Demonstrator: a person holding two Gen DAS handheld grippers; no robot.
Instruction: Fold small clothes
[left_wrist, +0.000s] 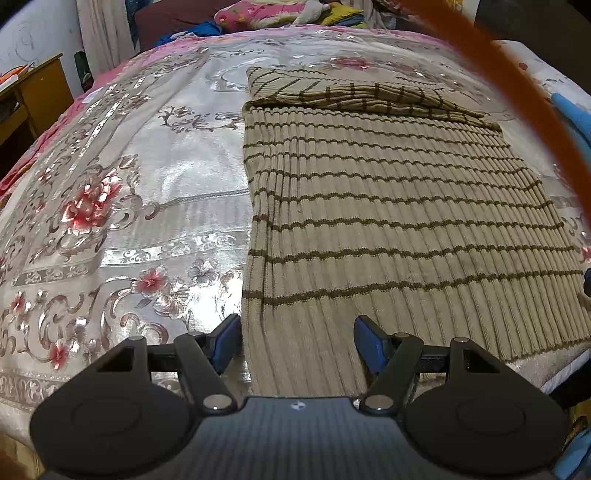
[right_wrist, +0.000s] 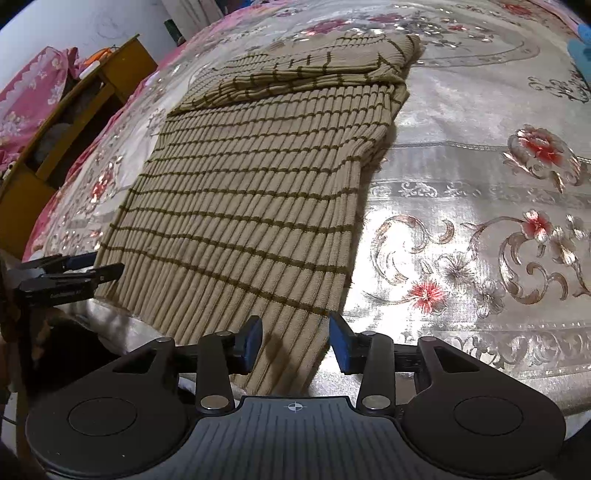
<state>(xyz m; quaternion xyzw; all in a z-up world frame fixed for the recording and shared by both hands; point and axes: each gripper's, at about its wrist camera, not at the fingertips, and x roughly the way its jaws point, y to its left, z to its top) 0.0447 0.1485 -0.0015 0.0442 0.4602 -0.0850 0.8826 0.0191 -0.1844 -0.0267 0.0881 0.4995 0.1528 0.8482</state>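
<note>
Two grippers at sweater hem. Left wrist view: left gripper (left_wrist: 297, 341) wide open, holding nothing, straddling near left corner of striped sweater (left_wrist: 388, 206) flat on floral bedspread (left_wrist: 122, 177). Right wrist view: right gripper (right_wrist: 295, 341) open, empty, straddling near right corner; sleeve (right_wrist: 306, 70) folded across top.

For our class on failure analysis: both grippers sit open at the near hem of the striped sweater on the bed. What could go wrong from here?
1. The right gripper straddles only the corner of the sweater; closing may catch just a thin edge, which could slip out.
2. The left gripper might pinch the shiny bedspread along with the knit.
3. Lifting the hem unevenly could disturb the sleeve already folded across the top.
</note>
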